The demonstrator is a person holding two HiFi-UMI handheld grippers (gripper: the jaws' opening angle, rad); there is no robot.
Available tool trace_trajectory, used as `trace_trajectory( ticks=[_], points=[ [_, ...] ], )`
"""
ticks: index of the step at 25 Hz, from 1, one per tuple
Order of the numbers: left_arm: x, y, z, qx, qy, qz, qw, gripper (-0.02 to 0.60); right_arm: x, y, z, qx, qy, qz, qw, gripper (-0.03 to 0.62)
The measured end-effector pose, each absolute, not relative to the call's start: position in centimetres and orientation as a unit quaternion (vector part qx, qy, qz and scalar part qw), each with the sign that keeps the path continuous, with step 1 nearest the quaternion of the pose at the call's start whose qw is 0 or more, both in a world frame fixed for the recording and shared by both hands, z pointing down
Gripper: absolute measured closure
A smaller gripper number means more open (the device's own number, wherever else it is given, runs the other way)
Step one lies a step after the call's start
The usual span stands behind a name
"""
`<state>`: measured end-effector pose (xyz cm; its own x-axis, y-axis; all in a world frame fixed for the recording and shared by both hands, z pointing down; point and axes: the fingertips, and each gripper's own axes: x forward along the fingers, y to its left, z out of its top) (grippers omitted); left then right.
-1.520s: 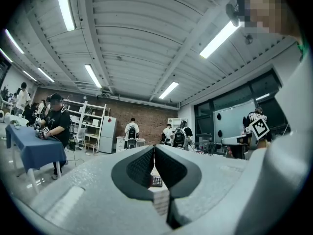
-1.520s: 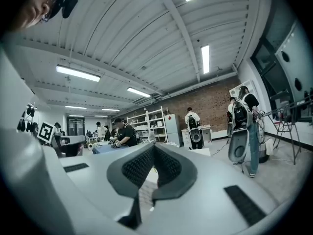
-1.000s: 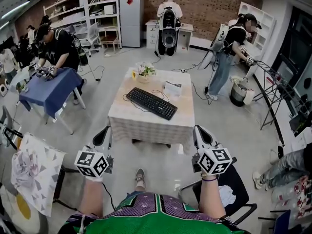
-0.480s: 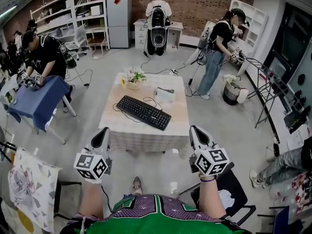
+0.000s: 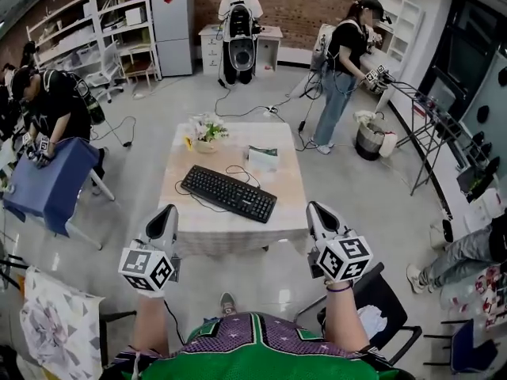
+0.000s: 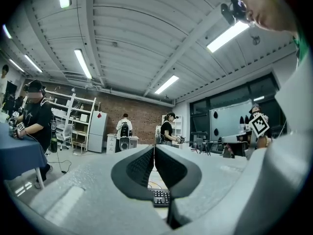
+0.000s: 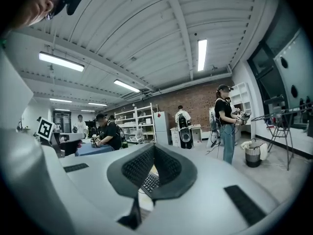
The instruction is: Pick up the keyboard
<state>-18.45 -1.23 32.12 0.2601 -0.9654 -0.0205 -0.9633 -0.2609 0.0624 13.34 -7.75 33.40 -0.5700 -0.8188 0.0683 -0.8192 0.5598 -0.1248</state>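
A black keyboard [image 5: 229,193] lies slantwise on a small square table [image 5: 285,212] with a pale cloth, its cable looped beside it. My left gripper [image 5: 165,215] hangs shut and empty just short of the table's near left corner. My right gripper [image 5: 315,211] is shut and empty at the near right corner. Both point level toward the table. A piece of the keyboard [image 6: 160,198] shows below the closed jaws in the left gripper view. The keyboard [image 7: 149,182] also peeks between the closed jaws in the right gripper view.
A flower pot [image 5: 207,131] and a small box [image 5: 262,159] stand at the table's far side. A black chair [image 5: 380,307] is by my right arm. A blue-covered table [image 5: 43,184] with a person stands left. Other people work at the back, near shelves [image 5: 119,22].
Both grippers have moved forward toward the table, which now lies closer. The jaws stayed shut. The keyboard has not moved on the table.
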Motion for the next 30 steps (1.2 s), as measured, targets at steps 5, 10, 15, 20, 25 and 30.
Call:
trace_trajectory(
  ticks=[5, 10, 15, 20, 25, 30],
  points=[
    [-19.7, -5.0, 32.2, 0.804, -0.593, -0.021, 0.025, 0.563, 12.3, -10.7, 32.9, 0.478, -0.875, 0.074, 0.004, 0.592],
    [-21.4, -8.8, 31.8, 0.814, -0.580, -0.021, 0.024, 0.563, 10.6, -13.9, 32.0, 0.489, -0.870, 0.068, 0.000, 0.592],
    [-23.4, -12.6, 31.9, 0.823, -0.567, -0.019, 0.022, 0.563, 8.5, -17.0, 32.1, 0.501, -0.863, 0.066, 0.000, 0.592],
    [-24.4, -15.9, 32.2, 0.831, -0.556, -0.017, 0.023, 0.563, 7.7, -19.2, 32.7, 0.511, -0.857, 0.070, 0.002, 0.592],
    [-25.3, -18.2, 32.8, 0.831, -0.555, -0.022, 0.035, 0.563, 6.8, -20.9, 33.2, 0.512, -0.856, 0.075, 0.011, 0.592],
    [-25.7, -19.9, 33.7, 0.827, -0.559, -0.026, 0.049, 0.563, 6.5, -23.3, 33.7, 0.506, -0.859, 0.079, 0.016, 0.592]
  ],
)
